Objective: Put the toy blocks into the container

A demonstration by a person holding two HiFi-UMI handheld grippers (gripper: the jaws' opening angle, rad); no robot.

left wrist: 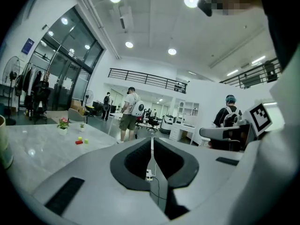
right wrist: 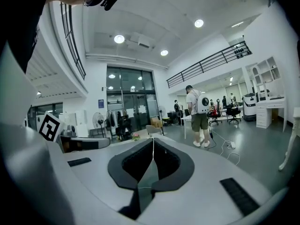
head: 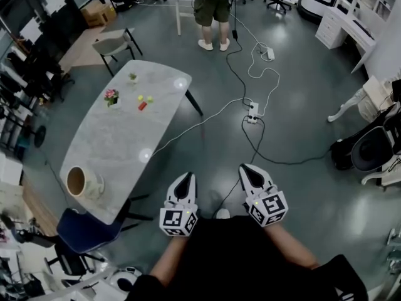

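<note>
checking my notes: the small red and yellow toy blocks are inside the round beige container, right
No: the small red and yellow toy blocks lie on the white marble table, far from the round beige container; the head view shows it.

The middle of the counter (head: 119,137) lies bare between the container (head: 84,182) at its near end and the blocks (head: 142,105). A flowerpot (head: 111,97) stands beside the blocks, and a chair (head: 84,231) crowds the near end.
</note>
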